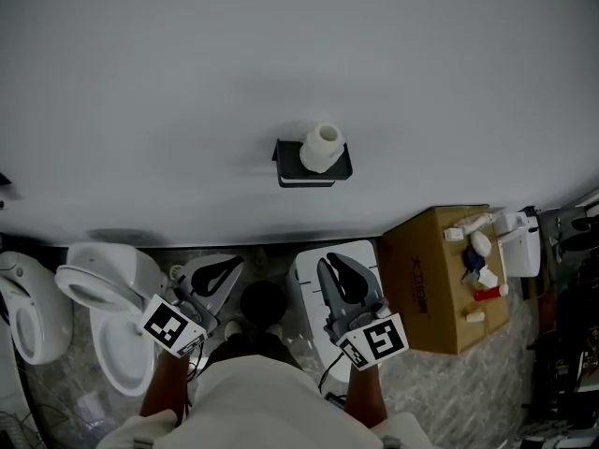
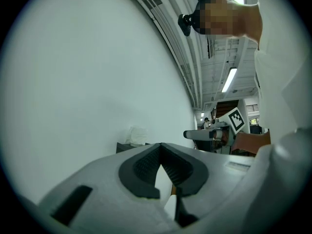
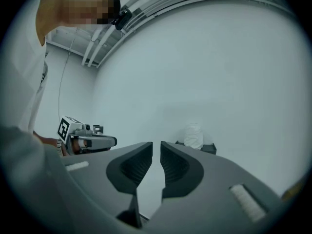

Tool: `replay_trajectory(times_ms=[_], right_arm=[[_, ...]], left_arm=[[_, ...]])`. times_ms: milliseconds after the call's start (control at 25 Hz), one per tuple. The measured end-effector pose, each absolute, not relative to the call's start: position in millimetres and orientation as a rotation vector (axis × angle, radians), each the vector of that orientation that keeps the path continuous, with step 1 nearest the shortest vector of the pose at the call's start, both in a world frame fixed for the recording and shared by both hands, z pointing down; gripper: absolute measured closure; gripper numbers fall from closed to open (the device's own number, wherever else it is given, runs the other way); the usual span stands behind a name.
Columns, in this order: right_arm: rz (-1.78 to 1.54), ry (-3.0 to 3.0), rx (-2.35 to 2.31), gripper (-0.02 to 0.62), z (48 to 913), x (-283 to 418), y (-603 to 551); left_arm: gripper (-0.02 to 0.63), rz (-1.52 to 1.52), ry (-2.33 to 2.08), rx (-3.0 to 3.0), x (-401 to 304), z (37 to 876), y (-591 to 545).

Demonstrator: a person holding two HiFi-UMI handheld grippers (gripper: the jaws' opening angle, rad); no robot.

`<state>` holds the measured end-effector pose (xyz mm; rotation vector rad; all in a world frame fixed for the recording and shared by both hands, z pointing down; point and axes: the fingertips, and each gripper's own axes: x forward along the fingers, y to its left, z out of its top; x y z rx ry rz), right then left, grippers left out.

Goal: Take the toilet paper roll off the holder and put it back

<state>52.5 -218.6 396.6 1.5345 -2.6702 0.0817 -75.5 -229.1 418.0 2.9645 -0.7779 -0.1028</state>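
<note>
Toilet paper roll (image 1: 323, 147) sits, seemingly upright, on wall holder (image 1: 290, 172).

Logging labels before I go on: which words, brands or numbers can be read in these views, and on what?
Cardboard box: dark print on its side, too blurred to read.
Small bottles and tubes on the box: any labels are too small to read.
Marker cubes: black-and-white square patterns only, no words.
No other text shows.

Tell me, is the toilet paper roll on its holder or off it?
On. The toilet paper roll stands upright on the black holder fixed to the wall, with nothing gripping it.
</note>
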Motion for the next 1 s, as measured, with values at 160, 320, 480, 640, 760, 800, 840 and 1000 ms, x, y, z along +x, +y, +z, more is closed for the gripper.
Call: replay_trajectory(times_ms=[160, 320, 480, 640, 760, 800, 840, 1000], right_arm=[[0.071, -2.688, 1.542, 0.549, 393.9, 67.2, -227.2], [0.08, -2.689, 1.54, 0.51, 396.0, 77.2, -235.3], [0.056, -2.678, 1.545, 0.449, 393.3, 85.4, -257.3], [-0.017, -2.64, 1.558, 0.44, 386.6, 90.7, -294.4], [-0.051, -2.629, 1.576, 0.431, 380.0, 93.6, -323.5], [-0.062, -2.618, 1.58, 0.428, 379.2, 94.1, -332.1], [-0.075, -2.6, 1.581, 0.423, 379.1, 94.2, -340.3], [-0.123, -2.507, 1.566, 0.389, 385.1, 91.0, -371.7]], left_arm=[[0.603, -0.099, -0.793, 2.97, -61.8, 416.1, -235.9], [0.603, -0.081, -0.795, 2.964, -52.9, 417.7, -242.7], [0.604, -0.061, -0.788, 2.956, -45.4, 423.1, -249.1], [0.604, -0.047, -0.776, 2.952, -39.5, 427.1, -254.8], [0.603, -0.033, -0.784, 2.945, -39.9, 429.5, -258.6], [0.604, -0.029, -0.788, 2.942, -40.8, 430.4, -259.4], [0.603, -0.028, -0.788, 2.941, -41.7, 430.9, -259.9], [0.603, -0.057, -0.759, 2.956, -43.3, 428.2, -258.1]])
